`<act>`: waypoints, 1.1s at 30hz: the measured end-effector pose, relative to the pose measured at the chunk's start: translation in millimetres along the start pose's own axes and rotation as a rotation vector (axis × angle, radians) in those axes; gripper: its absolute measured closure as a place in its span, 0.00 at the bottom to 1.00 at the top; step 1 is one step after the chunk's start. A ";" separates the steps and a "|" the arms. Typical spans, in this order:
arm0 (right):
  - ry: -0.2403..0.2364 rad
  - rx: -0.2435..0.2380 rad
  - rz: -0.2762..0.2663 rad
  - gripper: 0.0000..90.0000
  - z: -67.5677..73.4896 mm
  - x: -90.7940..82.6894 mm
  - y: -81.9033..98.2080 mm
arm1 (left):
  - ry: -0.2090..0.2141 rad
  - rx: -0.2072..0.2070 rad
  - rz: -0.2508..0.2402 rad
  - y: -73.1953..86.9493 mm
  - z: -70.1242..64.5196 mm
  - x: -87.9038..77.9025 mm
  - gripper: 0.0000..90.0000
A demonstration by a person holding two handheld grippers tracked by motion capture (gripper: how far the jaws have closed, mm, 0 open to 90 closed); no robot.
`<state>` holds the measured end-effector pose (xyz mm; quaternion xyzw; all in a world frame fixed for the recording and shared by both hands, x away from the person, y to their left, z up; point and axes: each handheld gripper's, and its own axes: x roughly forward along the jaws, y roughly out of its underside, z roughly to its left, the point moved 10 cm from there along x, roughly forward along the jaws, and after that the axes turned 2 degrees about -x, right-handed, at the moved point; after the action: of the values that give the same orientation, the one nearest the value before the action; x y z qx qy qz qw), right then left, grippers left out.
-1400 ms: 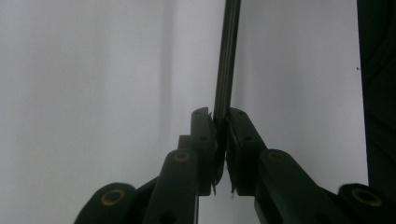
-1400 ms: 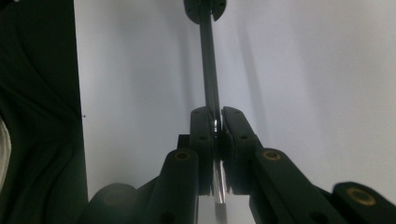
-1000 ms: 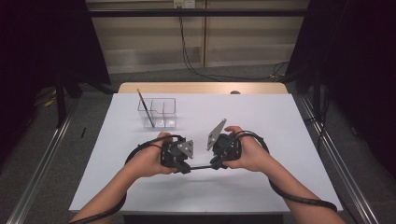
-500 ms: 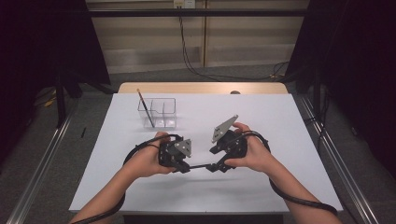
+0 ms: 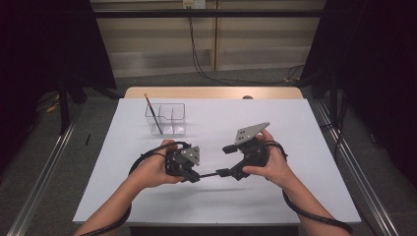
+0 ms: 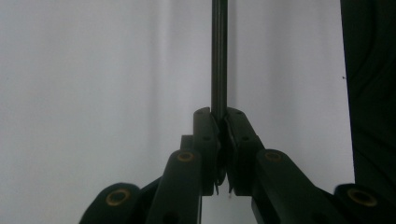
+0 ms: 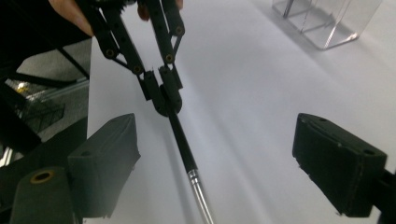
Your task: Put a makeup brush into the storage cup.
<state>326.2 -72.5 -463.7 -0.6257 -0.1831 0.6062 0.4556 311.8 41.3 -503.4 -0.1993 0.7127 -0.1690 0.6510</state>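
A thin paintbrush (image 5: 207, 174) with a black handle and silver ferrule hangs level just above the white table (image 5: 305, 196). My left gripper (image 5: 193, 177) is shut on the handle's end (image 6: 219, 56), the pads (image 6: 204, 126) pressed against it. My right gripper (image 5: 225, 160) has just been opening and stands open. The paintbrush (image 7: 183, 142) runs between its wide-set pads (image 7: 111, 161) without touching them. In the right gripper view the left gripper (image 7: 163, 100) clamps the far end of the handle.
A clear compartmented box (image 5: 167, 118) stands toward the back left of the table, with another brush (image 5: 152, 111) leaning in it; the box (image 7: 327, 23) also appears in the right gripper view. Cables trail from both grippers toward the front edge.
The right gripper's jaws have spread apart off the paintbrush, and that hand has drifted slightly to the right. The left gripper keeps its hold and has not moved.
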 end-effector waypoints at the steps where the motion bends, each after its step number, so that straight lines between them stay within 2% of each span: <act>1: 0.002 -0.002 -0.024 0.13 -0.2 -0.6 -0.9 | 0.003 0.000 0.003 0.3 -0.1 -0.2 0.93; 5: 0.019 0.012 -0.097 0.12 -1.3 -2.4 -4.3 | 0.000 -0.003 -0.012 -0.2 0.0 0.1 0.93; 9: 0.018 0.016 -0.168 0.10 -0.8 -4.1 -6.2 | 0.006 -0.006 -0.012 0.9 -0.5 -0.6 0.93; 14: 0.020 0.035 -0.245 0.08 -1.8 -7.1 -9.2 | 0.002 -0.012 -0.035 0.2 -0.4 -0.4 0.93; 16: 0.035 0.033 -0.285 0.08 -2.5 -8.8 -11.6 | 0.000 -0.012 -0.037 0.2 -0.3 -1.2 0.93; 20: 0.040 0.037 -0.316 0.07 -2.6 -9.3 -13.1 | -0.001 -0.019 -0.058 0.5 -0.1 -2.0 0.93; 23: 0.047 0.043 -0.360 0.07 -3.7 -11.5 -15.8 | -0.004 -0.025 -0.074 1.4 -0.4 -2.1 0.93; 25: 0.049 0.042 -0.379 0.08 -4.2 -12.7 -17.1 | 0.006 -0.027 -0.079 1.9 -0.7 -3.5 0.93; 27: 0.058 0.040 -0.399 0.08 -4.7 -14.2 -18.5 | -0.004 -0.033 -0.099 1.4 -0.1 -3.3 0.93; 33: 0.057 0.044 -0.418 0.08 -5.3 -14.1 -19.5 | 0.001 -0.040 -0.124 1.5 0.2 -4.7 0.93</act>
<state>334.6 -75.3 -440.8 -0.5808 -0.2826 0.4844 0.5901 312.3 44.9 -500.1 -0.2561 0.7024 -0.1950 0.6348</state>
